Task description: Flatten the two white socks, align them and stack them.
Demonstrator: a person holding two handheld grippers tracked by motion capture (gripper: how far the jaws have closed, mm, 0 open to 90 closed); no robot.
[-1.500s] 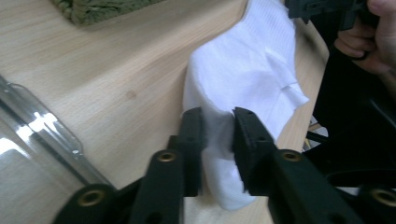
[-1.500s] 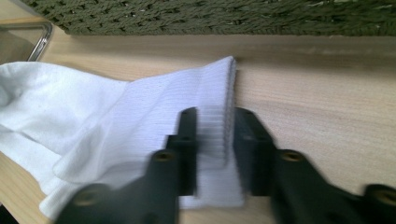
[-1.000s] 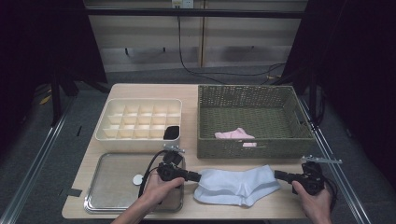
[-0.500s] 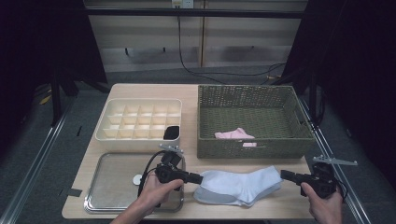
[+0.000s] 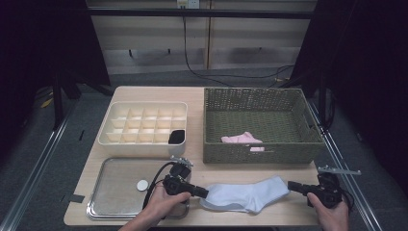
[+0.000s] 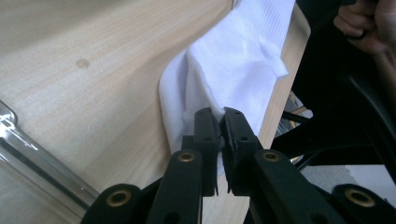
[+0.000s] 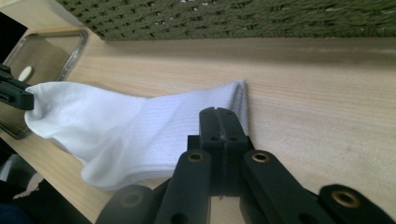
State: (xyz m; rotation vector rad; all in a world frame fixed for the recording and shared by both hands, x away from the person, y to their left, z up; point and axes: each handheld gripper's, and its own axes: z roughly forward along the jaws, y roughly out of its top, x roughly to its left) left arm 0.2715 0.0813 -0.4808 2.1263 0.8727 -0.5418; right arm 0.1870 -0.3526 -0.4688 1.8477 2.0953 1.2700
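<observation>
overhead, the white sock (image 5: 245, 196) lies stretched along the near edge of the table (image 5: 202, 94), between the left gripper (image 5: 204, 192) and the right gripper (image 5: 291, 186). from up there the left one's tips meet the toe end, while the right one's tips sit just off the cuff end, a sliver of table between them and the cloth. whether either one pinches anything is too small to judge at that height.

closer in, the left gripper view settles it: the two black jaws are nearly together with a fold of the sock's toe (image 6: 233, 70) clamped between them, and the cloth rises from the table toward the pinch. the person's other hand (image 6: 369, 23) shows at the top corner of that view.

the right gripper view shows its own jaws pressed flat together with nothing between them. they stand in front of the ribbed cuff (image 7: 196, 112), so whether they touch it cannot be told there. far off at the left edge, the other gripper's tip holds the toe.

around them: a woven basket (image 5: 260, 154) with a pink cloth (image 5: 240, 139) inside, a divided cream organiser (image 5: 144, 122) with one dark item (image 5: 177, 136) in a near compartment, and a metal tray (image 5: 110, 192) bearing a small white disc (image 5: 142, 185). the left hand (image 5: 161, 207) and its cable lie over the tray's near corner.
</observation>
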